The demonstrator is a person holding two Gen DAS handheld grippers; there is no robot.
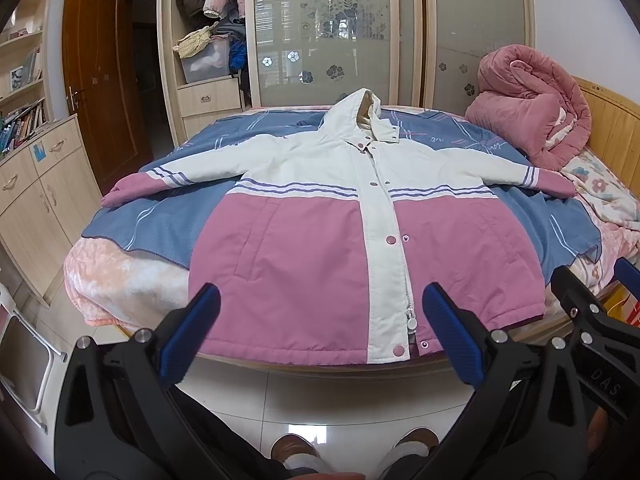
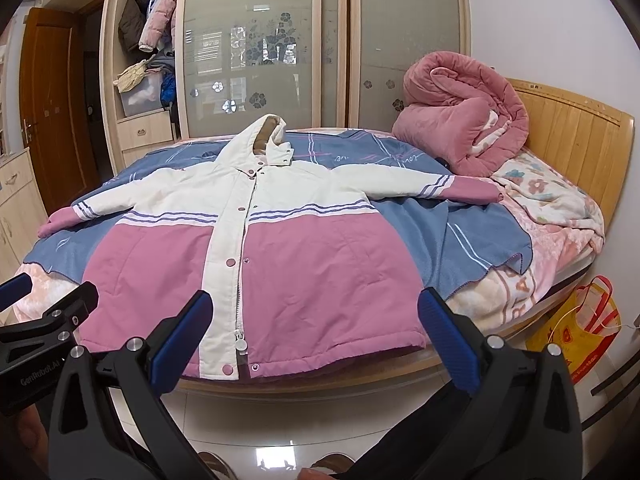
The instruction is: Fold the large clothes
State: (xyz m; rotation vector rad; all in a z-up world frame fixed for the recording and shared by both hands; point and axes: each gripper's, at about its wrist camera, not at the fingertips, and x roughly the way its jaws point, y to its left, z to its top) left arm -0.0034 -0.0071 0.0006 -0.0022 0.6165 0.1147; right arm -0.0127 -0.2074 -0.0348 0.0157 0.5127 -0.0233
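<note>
A hooded jacket (image 1: 312,248) (image 2: 280,264), white above and pink below with purple stripes, lies flat and face up on the bed, sleeves spread to both sides and hood toward the wardrobe. Its hem reaches the bed's near edge. My left gripper (image 1: 320,312) is open, held in the air just short of the hem, with nothing between its blue pads. My right gripper (image 2: 316,316) is open too, likewise in front of the hem and holding nothing. Each gripper shows at the edge of the other's view.
A blue patterned sheet (image 1: 160,224) covers the bed. A rolled pink quilt (image 1: 528,112) sits by the wooden headboard (image 2: 572,140). A yellow and red bag (image 2: 580,336) stands on the floor at the right. Cabinets (image 1: 36,196) line the left wall. The person's shoes (image 1: 296,448) are below.
</note>
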